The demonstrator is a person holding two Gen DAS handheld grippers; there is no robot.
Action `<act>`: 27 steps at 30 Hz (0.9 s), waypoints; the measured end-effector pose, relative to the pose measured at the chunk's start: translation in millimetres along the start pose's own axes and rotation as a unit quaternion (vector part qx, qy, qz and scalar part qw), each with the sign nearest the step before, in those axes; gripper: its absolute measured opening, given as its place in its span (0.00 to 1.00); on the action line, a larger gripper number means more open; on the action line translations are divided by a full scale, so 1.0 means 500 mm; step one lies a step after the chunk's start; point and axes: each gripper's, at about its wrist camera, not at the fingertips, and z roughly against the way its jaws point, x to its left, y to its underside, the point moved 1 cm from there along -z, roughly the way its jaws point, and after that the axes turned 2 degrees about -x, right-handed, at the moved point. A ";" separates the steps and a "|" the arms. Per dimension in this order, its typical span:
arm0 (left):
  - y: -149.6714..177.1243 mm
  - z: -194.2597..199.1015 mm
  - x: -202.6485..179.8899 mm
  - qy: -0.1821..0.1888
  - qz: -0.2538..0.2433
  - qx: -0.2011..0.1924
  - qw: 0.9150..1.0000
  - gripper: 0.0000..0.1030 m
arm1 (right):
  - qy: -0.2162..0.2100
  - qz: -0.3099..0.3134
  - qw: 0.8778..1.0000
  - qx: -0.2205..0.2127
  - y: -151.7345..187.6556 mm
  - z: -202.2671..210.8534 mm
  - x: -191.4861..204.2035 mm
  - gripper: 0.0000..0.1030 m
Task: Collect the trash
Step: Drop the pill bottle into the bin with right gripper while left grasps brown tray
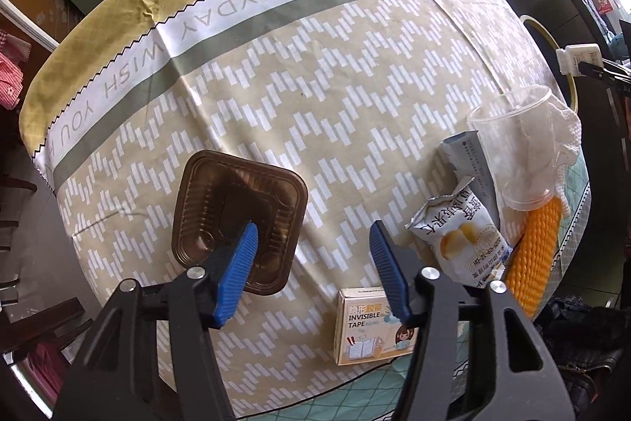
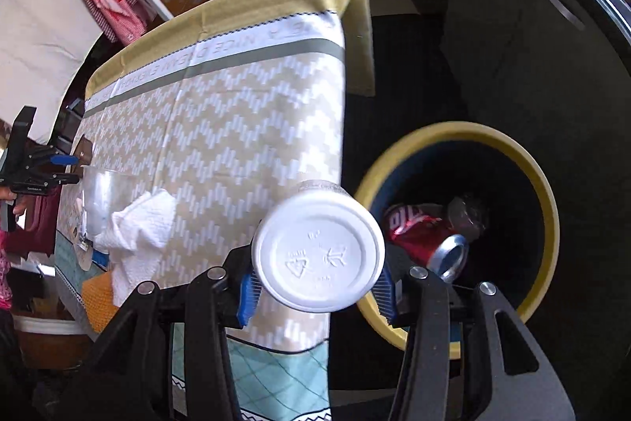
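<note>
Patterned cloth covers the desk, lettered band along its far edge. My left gripper hangs over the near edge, fingers spread wide, gripping nothing. One finger overlaps a brown plastic tray; I can't tell if they touch. An invisible-tape box sits at the near edge. Toward the right edge are a snack wrapper, a grey packet, a clear cup on its side, white tissue and an orange ribbed thing. My right gripper is past the desk's right edge, fingers clamped on a white-bottomed cup, held beside the yellow-rimmed bin. A red can lies inside the bin.
</note>
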 end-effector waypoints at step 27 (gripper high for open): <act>0.028 -0.050 0.016 -0.012 0.005 0.015 1.000 0.07 | 0.063 -0.146 0.987 -0.018 0.083 0.013 -0.232 0.62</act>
